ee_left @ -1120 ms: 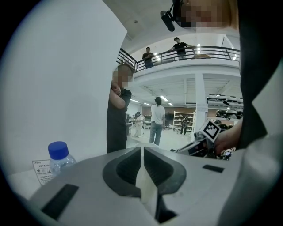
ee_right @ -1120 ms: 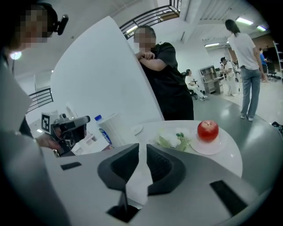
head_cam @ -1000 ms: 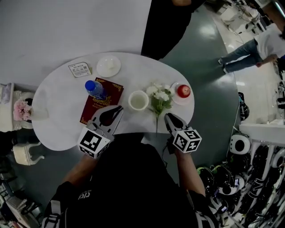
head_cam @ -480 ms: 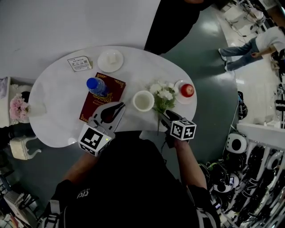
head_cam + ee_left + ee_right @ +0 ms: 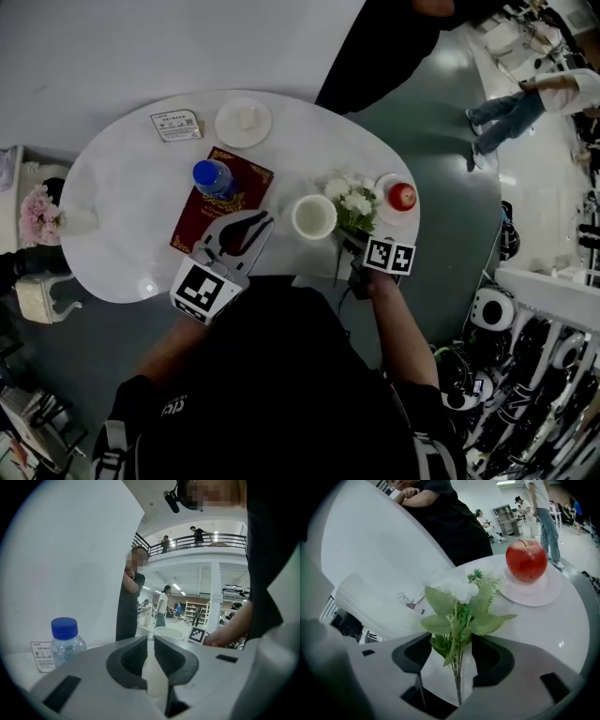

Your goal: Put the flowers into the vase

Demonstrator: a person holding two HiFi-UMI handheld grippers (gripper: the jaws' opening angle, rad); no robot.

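The flowers (image 5: pixel 454 592) lie flat on the table (image 5: pixel 122 234), outside the vase (image 5: pixel 314 217) and just to its right. Their blossoms point away from the person and toward the apple (image 5: pixel 526 559), and the bare stem end runs back to the table's near edge.

The right claw (image 5: pixel 451 639) is plainly the nearer one. Its jaws are spread and straddle the stem, with the lower leaves between them and a gap on each side of the stalk, so nothing is pinched. The stem's long axis runs along the jaws, not across them. The claw therefore faces the bunch from the stem end, looking up its length.

The left claw (image 5: pixel 151 641) hovers over the book (image 5: pixel 202 211), to the left of the vase. Its jaws are pressed almost together with nothing between them. The vase stands between the two claws, closer to the right one.

As I judge it, the move turns on that lengthwise alignment. A squeeze here would catch the stalk low, near its end, with the heavy blossoms far out in front. The bunch would then have to be tipped upright, stem down, and carried a little left over the vase's mouth. The vase opens straight up, while the stem now lies level beside it.
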